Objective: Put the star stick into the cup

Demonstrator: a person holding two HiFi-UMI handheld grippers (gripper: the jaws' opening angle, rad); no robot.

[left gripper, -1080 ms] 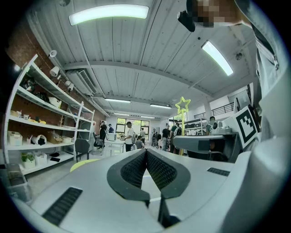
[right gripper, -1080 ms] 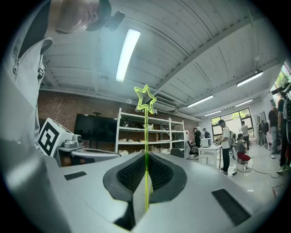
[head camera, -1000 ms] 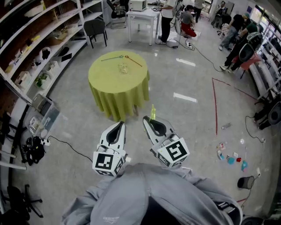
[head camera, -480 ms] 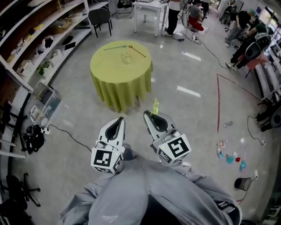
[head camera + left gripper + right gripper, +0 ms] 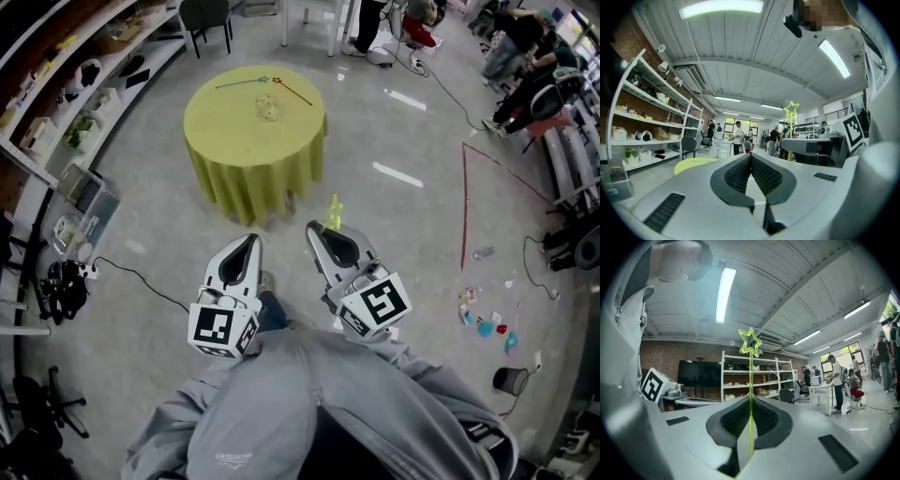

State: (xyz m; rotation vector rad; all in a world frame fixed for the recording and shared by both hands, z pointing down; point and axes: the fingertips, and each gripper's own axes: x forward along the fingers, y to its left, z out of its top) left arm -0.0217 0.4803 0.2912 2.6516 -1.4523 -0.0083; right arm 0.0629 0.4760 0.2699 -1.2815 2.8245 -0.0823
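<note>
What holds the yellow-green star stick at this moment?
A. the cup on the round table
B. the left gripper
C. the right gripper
C: in the right gripper view, the right gripper has its jaws shut on the star stick.

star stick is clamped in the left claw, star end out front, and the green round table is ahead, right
No: the star stick is clamped in the right claw, not the left, star end out front; the right gripper view shows it. The green round table is ahead.

Neon-green star stick (image 5: 750, 342) upright in right claw (image 5: 750, 401) — clear cup (image 5: 267, 110) on table (image 5: 230, 127).
</note>
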